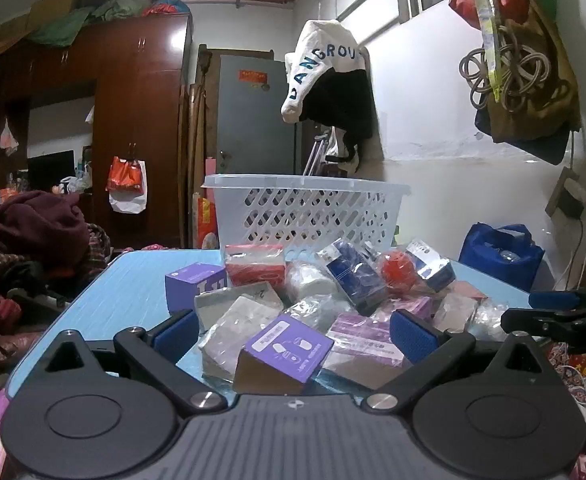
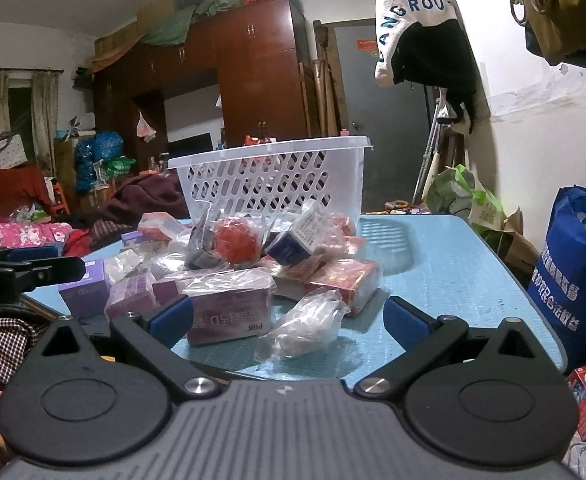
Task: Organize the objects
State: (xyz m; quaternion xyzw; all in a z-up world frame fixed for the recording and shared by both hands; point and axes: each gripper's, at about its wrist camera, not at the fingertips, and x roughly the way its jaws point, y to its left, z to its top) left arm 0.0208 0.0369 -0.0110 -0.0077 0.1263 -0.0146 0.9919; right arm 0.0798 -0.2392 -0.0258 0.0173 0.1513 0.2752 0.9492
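Both grippers are waiting with their fingers spread wide and holding nothing. The left gripper (image 1: pixel 289 330) is facing the near edge of a pile of small packages (image 1: pixel 333 300) on the blue table (image 1: pixel 113 292). The right gripper (image 2: pixel 287 316) is facing the same pile from the other side.

I judge that the sorting is at its very start: the white basket (image 1: pixel 305 208) is standing behind the pile, beyond the fingertips of both grippers, and I cannot see anything inside it through the holes. The step in hand seems to be choosing a first item.

A purple box (image 1: pixel 285 354) is lying between the left fingers, close to their tips, tilted with one corner toward the camera. Its long axis is running diagonally, from near-left to far-right, so it is not square to the fingers. Between the right fingers a pink box in clear film (image 2: pixel 229 312) is lying near the left finger, its long side running across the gap from finger to finger, and a crumpled clear bag (image 2: pixel 305 328) is sitting just beside it toward the right finger.

For the next move, each gripper probably needs to go forward a little, turn to meet the short side of its box, and then squeeze. The film is looking slippery, so the grasp may slide.
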